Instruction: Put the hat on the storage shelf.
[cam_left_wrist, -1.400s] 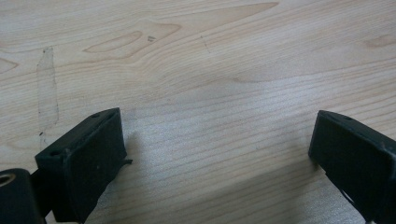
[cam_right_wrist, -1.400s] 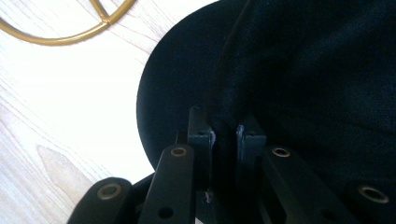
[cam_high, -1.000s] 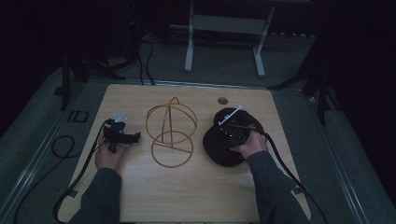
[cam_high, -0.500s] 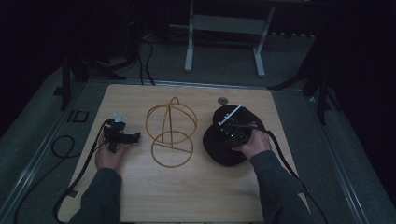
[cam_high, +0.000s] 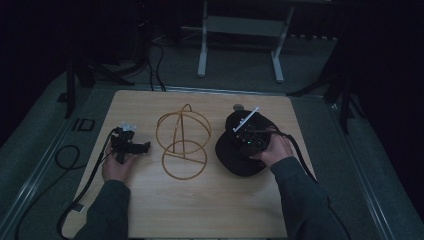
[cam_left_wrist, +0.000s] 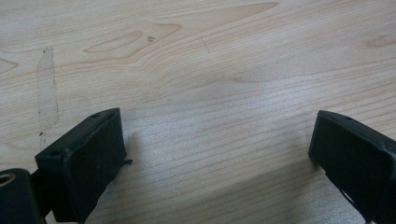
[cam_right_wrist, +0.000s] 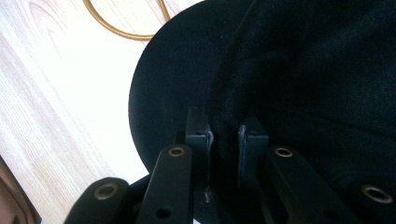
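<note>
A black cap (cam_high: 231, 159) lies on the right side of the wooden table (cam_high: 210, 200). My right gripper (cam_high: 248, 137) is over it, shut on the cap's fabric where the crown meets the brim. In the right gripper view the jaws (cam_right_wrist: 224, 135) pinch a fold of the cap (cam_right_wrist: 317, 84). A gold wire stand (cam_high: 182, 142) is upright at the table's middle, and a curve of the wire stand (cam_right_wrist: 126, 25) shows beyond the brim. My left gripper (cam_high: 142, 146) rests on the left side of the table. Its jaws (cam_left_wrist: 217, 140) stand open over bare wood with nothing between them.
A small round disc (cam_high: 238, 106) lies near the table's far edge, behind the cap. Cables (cam_high: 75, 165) trail off the left side. A white metal frame (cam_high: 240, 30) stands on the floor beyond the table. Dark floor surrounds the table.
My right gripper has risen a little with the cap's fabric in its jaws. The left gripper has stayed where it was.
</note>
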